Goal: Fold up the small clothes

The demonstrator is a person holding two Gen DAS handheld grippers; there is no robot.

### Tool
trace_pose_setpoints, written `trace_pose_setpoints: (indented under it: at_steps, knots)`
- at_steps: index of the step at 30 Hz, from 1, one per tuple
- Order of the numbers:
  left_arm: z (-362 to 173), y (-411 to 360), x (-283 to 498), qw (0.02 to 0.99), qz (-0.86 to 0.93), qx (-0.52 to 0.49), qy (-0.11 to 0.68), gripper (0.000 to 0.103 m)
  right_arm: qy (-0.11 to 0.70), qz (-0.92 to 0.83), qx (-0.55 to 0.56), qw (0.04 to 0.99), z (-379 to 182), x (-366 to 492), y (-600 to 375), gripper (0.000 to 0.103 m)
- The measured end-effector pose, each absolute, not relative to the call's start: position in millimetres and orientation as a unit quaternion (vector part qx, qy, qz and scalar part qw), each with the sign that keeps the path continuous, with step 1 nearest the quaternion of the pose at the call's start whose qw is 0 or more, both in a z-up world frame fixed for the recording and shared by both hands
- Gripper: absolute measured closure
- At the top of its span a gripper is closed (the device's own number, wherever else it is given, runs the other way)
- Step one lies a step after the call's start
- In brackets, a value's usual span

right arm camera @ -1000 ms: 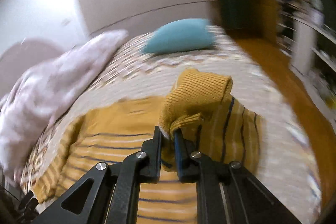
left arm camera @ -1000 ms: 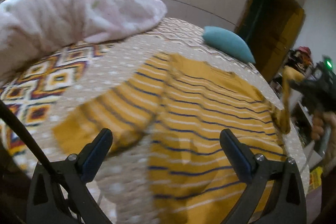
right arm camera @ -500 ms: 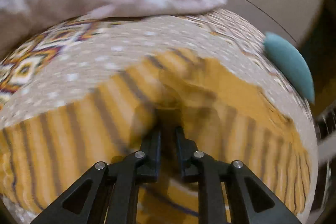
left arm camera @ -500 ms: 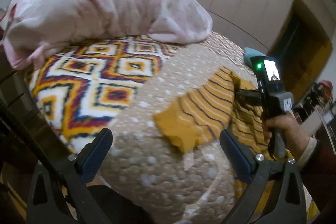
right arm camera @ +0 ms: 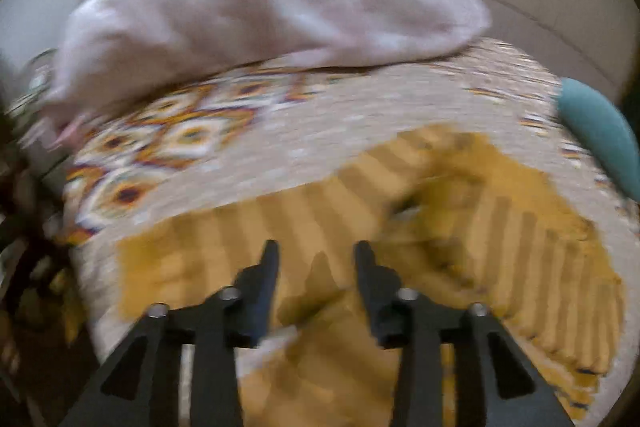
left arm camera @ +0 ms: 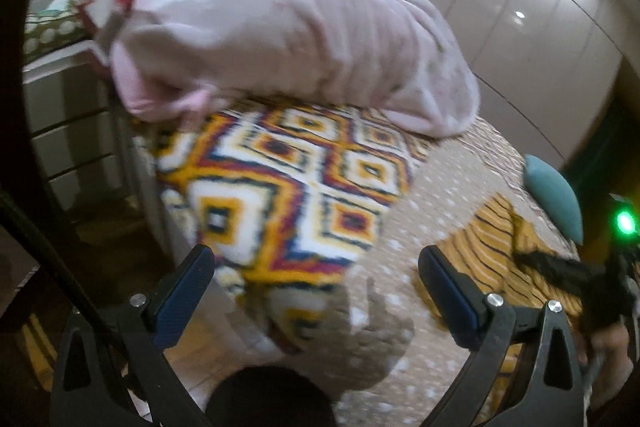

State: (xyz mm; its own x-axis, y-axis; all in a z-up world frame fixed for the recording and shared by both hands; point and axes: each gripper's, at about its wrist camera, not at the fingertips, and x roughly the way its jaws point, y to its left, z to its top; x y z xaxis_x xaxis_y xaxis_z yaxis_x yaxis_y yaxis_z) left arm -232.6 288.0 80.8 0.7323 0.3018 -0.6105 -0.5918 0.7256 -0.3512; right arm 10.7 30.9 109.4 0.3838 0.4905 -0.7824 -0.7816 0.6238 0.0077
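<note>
A mustard-yellow sweater with dark blue stripes [right arm camera: 460,211] lies spread on the bed; the picture is blurred. My right gripper [right arm camera: 316,259] is open and empty just above its near part, one sleeve lying folded across the body. In the left wrist view the sweater [left arm camera: 488,247] shows at the right, with the right gripper tool [left arm camera: 576,275] over it. My left gripper [left arm camera: 316,267] is open and empty, off the sweater, above the bed's near left corner.
The bed has a beige dotted cover [left arm camera: 448,171] and a patterned diamond blanket [left arm camera: 288,179]. A bunched pink duvet [left arm camera: 288,31] lies at the back. A teal pillow [right arm camera: 600,131] sits at the far right. The bed edge and a dark floor are at the left.
My right gripper has opened and let go of the sleeve, which now lies on the sweater. My left gripper has swung left, away from the sweater towards the bed corner.
</note>
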Motion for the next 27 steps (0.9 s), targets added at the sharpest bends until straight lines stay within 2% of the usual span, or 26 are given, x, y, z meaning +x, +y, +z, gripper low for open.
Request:
trace_pose_setpoints:
  at_steps: [6,9,10,11,12,13,15,18,22,27]
  knots:
    - [80,306,-252,0.882,0.272,-0.287,0.255,0.002,0.368,0.495,-0.256,0.744,87,-71,81,0.043]
    - [77,306,-253,0.881,0.272,-0.288,0.258,0.002,0.337,0.484,-0.323,0.74,66,-95,103,0.044]
    - [76,306,-253,0.881,0.27,-0.288,0.259,0.002,0.334,0.465,-0.341,0.746,59,-95,108,0.05]
    - [76,305,-253,0.882,0.268,-0.288,0.26,0.002,0.348,0.455,-0.336,0.748,53,-89,111,0.064]
    - [75,304,-252,0.882,0.266,-0.287,0.261,0.002,0.364,0.454,-0.318,0.749,53,-82,111,0.084]
    - [75,303,-251,0.883,0.265,-0.286,0.263,0.002,0.383,0.445,-0.291,0.755,55,-72,109,0.092]
    - [75,300,-248,0.883,0.265,-0.283,0.264,0.002,0.402,0.441,-0.254,0.761,64,-58,108,0.092]
    - [79,294,-245,0.886,0.259,-0.281,0.264,0.002,0.398,0.448,-0.207,0.774,91,-50,110,0.092]
    - [90,276,-236,0.895,0.247,-0.26,0.266,0.002,0.364,0.492,-0.113,0.783,161,-42,104,0.092]
    - [102,254,-220,0.906,0.223,-0.238,0.271,0.002,0.312,0.486,0.004,0.816,247,-1,38,0.092]
